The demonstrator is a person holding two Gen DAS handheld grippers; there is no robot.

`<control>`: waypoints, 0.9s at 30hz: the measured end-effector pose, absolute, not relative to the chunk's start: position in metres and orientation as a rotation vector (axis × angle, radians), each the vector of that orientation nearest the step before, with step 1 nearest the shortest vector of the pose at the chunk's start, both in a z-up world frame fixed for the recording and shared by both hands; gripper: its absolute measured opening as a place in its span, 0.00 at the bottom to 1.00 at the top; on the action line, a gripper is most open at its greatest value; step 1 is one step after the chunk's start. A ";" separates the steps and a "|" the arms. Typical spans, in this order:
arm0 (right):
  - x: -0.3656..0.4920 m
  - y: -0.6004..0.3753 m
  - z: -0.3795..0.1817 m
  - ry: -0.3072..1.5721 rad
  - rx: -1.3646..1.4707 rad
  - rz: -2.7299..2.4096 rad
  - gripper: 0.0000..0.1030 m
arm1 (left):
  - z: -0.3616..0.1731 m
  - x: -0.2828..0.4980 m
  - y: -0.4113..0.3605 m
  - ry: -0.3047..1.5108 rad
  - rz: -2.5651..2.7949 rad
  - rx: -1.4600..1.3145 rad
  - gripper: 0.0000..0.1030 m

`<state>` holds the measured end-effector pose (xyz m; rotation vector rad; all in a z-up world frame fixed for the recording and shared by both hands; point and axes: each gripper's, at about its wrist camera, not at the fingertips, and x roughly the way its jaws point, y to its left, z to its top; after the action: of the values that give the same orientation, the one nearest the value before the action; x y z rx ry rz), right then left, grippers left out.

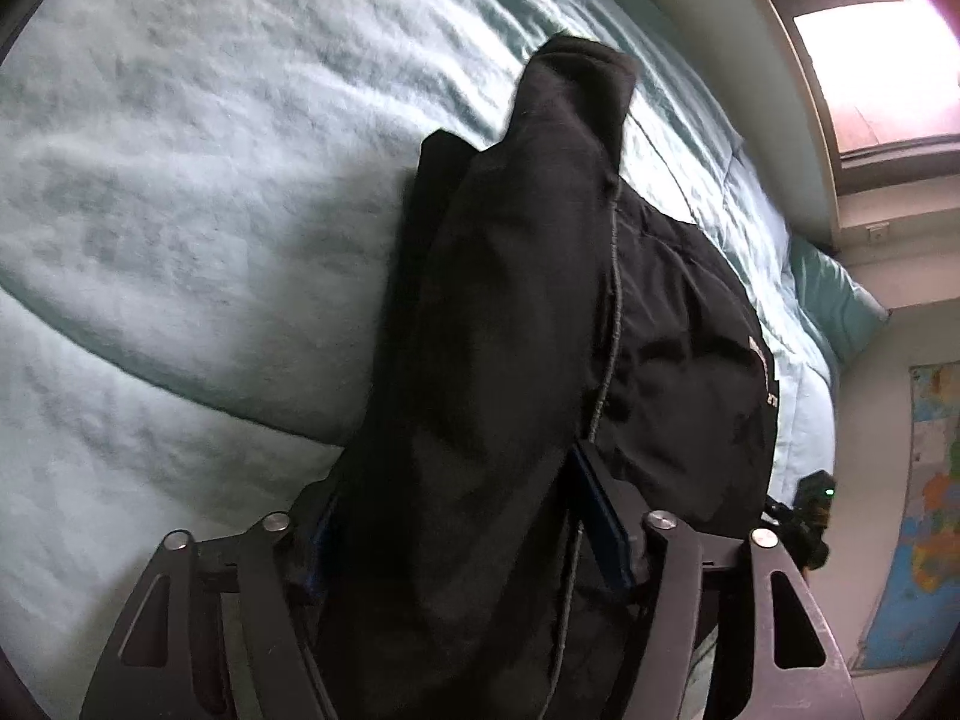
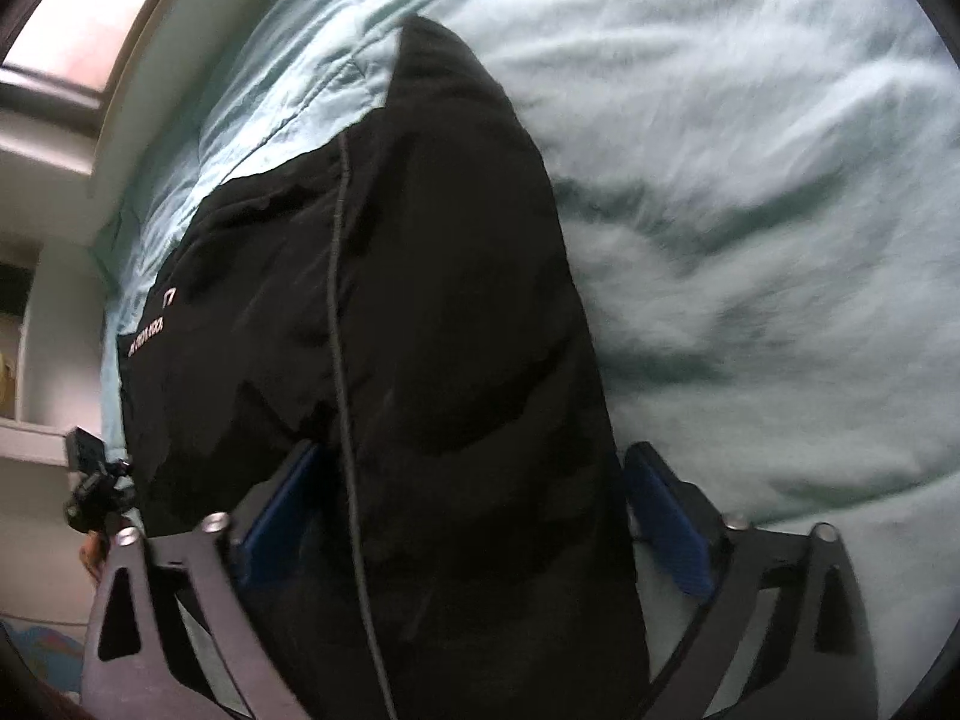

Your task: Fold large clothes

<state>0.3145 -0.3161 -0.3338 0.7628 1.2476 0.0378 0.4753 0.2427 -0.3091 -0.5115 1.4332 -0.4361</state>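
Covering most of both views is the pale green quilt [image 1: 180,210] on the bed, rumpled and quilted in broad panels; your work takes place above it.

Next in size is the black garment [image 1: 510,330], a large dark piece with a line of stitching running down its length and small white lettering [image 2: 150,339] near one edge. It hangs bunched and partly doubled over, raised off the quilt at your end and trailing down toward it at the far end. Whether the far end touches the bedding cannot be told.

At the room's edge you have a bright window [image 1: 876,78] with a brown frame, a green pillow [image 1: 834,294] at the head of the bed, and a coloured map [image 1: 924,528] on the wall.

Your left gripper [image 1: 468,534] is clamped on a thick fold of the garment, the cloth filling the gap between its blue pads [image 1: 603,522].

Your right gripper [image 2: 474,510] likewise grasps a heavy bundle of the same garment, with the blue pads [image 2: 669,531] pressed against the cloth on both sides. From the right wrist view, the other tool's black body [image 2: 96,492] shows just beside the garment's lower left edge.
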 end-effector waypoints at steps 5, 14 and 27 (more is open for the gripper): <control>0.326 -0.311 -0.354 1.236 0.850 0.128 1.00 | -0.329 0.480 0.247 1.432 -0.475 -0.615 0.77; 0.328 -0.290 -0.331 1.181 0.809 0.183 0.53 | -0.297 0.461 0.233 1.278 -0.520 -0.556 0.35; 0.239 -0.217 -0.180 1.008 0.564 0.265 0.31 | -0.153 0.358 0.229 1.026 -0.696 -0.555 0.29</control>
<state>0.2393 -0.2166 -0.1798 0.5637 1.0079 0.2650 0.3585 0.2292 -0.1531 -0.5553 1.0261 -0.6961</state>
